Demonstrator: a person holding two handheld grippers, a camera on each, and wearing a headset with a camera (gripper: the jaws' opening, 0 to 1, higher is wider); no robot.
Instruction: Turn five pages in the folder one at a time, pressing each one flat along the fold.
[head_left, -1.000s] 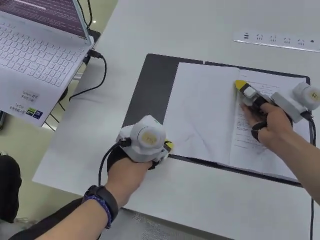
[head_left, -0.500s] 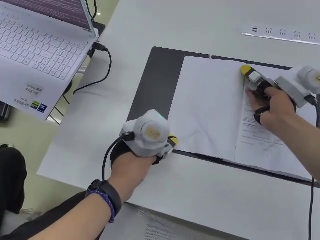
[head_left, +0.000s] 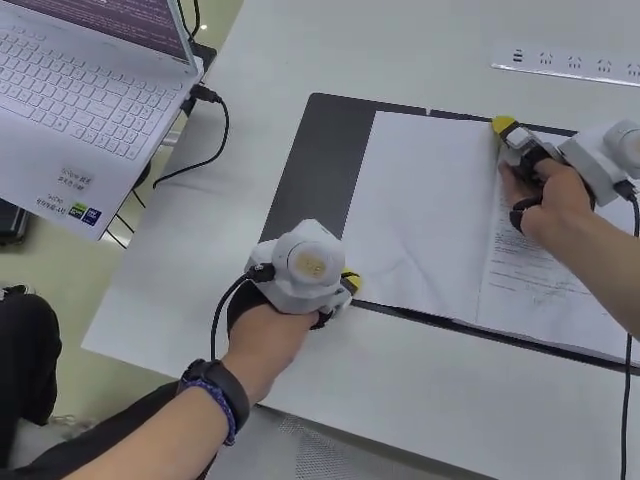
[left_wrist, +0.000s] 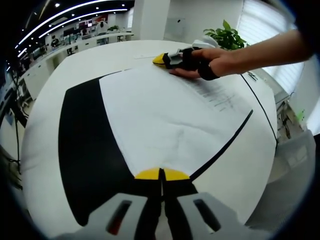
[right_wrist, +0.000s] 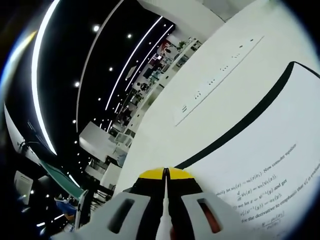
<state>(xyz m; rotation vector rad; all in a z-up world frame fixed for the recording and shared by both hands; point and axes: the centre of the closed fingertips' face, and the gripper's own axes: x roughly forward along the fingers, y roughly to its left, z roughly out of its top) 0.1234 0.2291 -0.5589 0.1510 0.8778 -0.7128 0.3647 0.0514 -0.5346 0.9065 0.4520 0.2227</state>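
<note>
A black folder (head_left: 318, 168) lies open on the white table (head_left: 330, 60), with a blank turned page (head_left: 420, 215) on its left half and a printed page (head_left: 540, 270) on its right. My right gripper (head_left: 504, 127) is shut, its yellow tips down on the fold at the folder's far edge. In the right gripper view its shut tips (right_wrist: 165, 173) rest on the printed page (right_wrist: 270, 170). My left gripper (head_left: 348, 284) is shut, resting on the folder's near edge at the blank page's corner. The left gripper view shows its shut tips (left_wrist: 161, 174) at the page (left_wrist: 165, 110) and the right gripper (left_wrist: 160, 58) far off.
An open white laptop (head_left: 75, 90) sits at the table's left corner, and a black cable (head_left: 200, 150) runs from it toward the folder. A white power strip (head_left: 565, 62) lies at the far right edge. A black cable (head_left: 628, 400) hangs at the right.
My right gripper has slid along the fold toward the folder's far edge. The left gripper has stayed at the near edge. The head camera has shifted a little.
</note>
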